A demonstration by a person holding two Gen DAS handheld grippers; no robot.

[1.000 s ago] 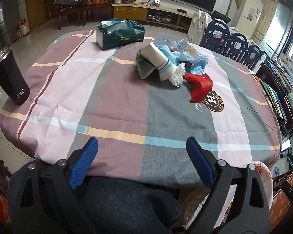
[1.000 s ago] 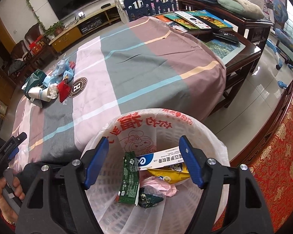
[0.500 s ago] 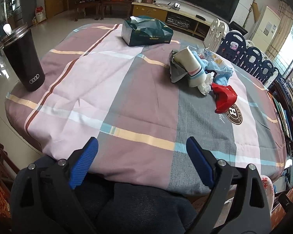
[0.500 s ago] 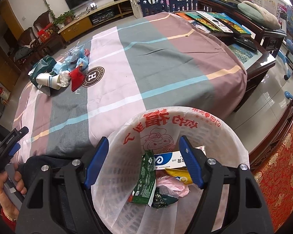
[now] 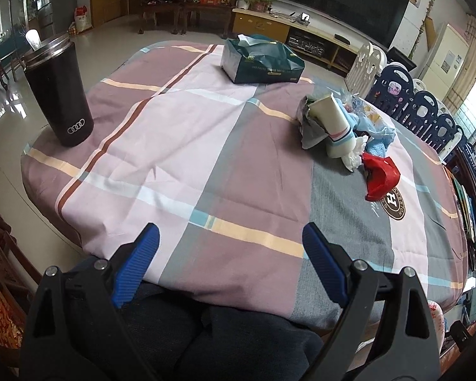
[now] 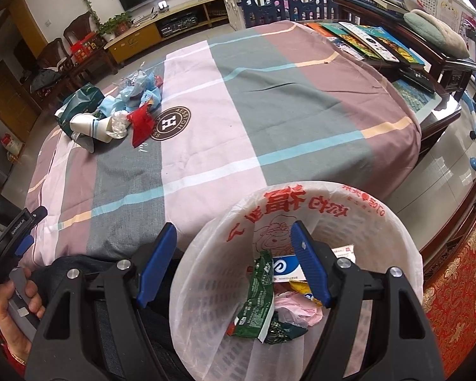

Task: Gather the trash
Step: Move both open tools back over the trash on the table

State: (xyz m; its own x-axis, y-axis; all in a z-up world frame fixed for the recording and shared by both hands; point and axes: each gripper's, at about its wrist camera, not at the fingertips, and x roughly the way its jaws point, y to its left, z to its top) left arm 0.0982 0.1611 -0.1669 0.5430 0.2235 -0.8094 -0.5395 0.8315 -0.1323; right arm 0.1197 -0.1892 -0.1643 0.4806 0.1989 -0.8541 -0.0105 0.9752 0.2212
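A pile of trash lies on the plaid tablecloth (image 5: 206, 165): a white paper cup (image 5: 333, 120), a white tissue wad (image 5: 353, 154), blue wrappers (image 5: 374, 130) and a red plastic bag (image 5: 380, 177). The same pile shows in the right wrist view, with the red bag (image 6: 141, 122) and cup (image 6: 89, 127). My left gripper (image 5: 230, 247) hangs open over the table's near edge, nothing between its fingers. My right gripper (image 6: 233, 247) is open above the rim of a white basket (image 6: 406, 238) lined with a printed bag, which holds several wrappers (image 6: 260, 289).
A black tumbler (image 5: 58, 92) stands at the table's left edge and a green tissue pack (image 5: 263, 60) at the far side. The person's dark trousers (image 5: 225, 333) lie under the grippers. Books (image 6: 374, 41) cover a side table, and blue-white fence panels (image 5: 419, 108) stand behind.
Both views have shifted sideways: the trash pile slid right in the left wrist view, and the basket slid right in the right wrist view. Both grippers stayed open and empty.
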